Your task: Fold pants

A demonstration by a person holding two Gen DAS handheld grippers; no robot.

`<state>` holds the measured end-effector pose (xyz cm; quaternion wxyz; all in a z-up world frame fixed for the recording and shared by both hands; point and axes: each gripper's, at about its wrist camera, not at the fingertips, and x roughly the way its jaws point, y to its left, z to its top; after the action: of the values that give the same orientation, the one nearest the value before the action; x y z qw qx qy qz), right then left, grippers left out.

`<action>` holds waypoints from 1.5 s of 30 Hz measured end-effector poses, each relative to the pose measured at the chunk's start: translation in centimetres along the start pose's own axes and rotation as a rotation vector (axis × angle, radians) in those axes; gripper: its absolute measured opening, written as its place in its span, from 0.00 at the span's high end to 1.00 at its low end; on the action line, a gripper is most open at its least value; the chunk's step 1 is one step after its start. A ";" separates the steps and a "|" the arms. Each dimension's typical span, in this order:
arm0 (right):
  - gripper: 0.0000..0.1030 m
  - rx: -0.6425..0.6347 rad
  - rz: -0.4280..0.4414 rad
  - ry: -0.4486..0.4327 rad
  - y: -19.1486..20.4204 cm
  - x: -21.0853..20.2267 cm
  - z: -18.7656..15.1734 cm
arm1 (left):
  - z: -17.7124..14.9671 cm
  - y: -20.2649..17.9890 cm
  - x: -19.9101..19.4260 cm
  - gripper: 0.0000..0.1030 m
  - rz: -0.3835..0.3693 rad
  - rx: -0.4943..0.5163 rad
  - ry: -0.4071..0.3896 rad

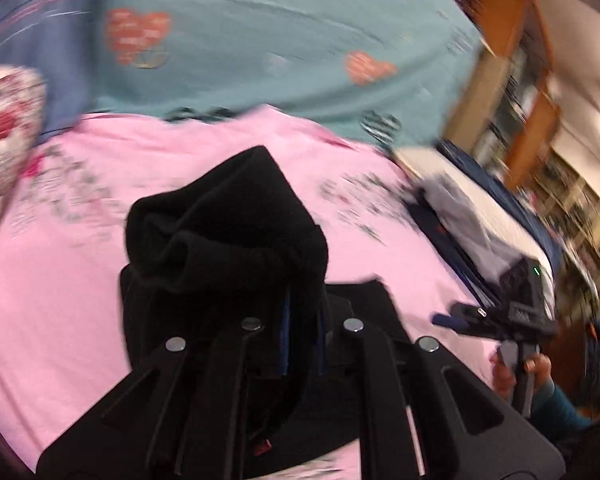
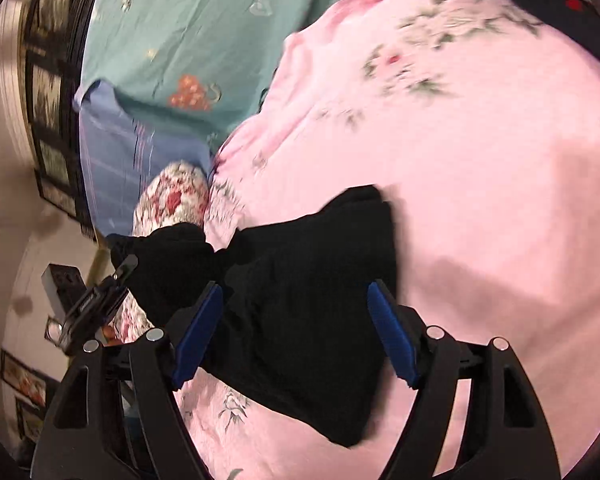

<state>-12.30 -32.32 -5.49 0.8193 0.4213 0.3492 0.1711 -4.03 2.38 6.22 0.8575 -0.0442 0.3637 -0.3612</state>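
The black pants (image 2: 312,320) lie on a pink floral bedspread (image 2: 480,200). My left gripper (image 1: 302,320) is shut on a bunched end of the pants (image 1: 228,232) and holds it lifted above the bed. It also shows in the right wrist view (image 2: 128,264) at the left, with black cloth hanging from it. My right gripper (image 2: 296,292) is open above the pants, its blue pads (image 2: 392,336) apart on either side of the cloth. It also shows at the right of the left wrist view (image 1: 452,320), held by a hand.
A teal patterned sheet (image 1: 280,32) and a blue striped cloth (image 1: 40,28) lie beyond the bedspread. A red floral pillow (image 2: 172,200) sits at the bed's edge. Folded clothes (image 1: 472,216) lie at the right, with wooden shelves (image 1: 512,80) behind.
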 end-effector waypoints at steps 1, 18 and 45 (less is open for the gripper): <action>0.26 0.016 0.002 -0.010 -0.6 -0.6 -0.1 | -0.4 -1.8 1.3 0.91 -0.025 0.036 0.027; 0.26 0.062 0.017 -0.038 -4.2 -2.8 -1.5 | -6.1 -10.9 8.5 0.91 -0.088 0.294 0.211; 0.29 -0.018 -0.077 0.171 2.0 6.1 1.6 | -6.7 5.9 -1.6 0.26 0.066 -0.144 0.080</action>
<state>-6.86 -28.53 -5.80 0.7964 0.3840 0.4320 0.1778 -5.71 8.98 0.26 0.8483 -0.0790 0.4241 -0.3070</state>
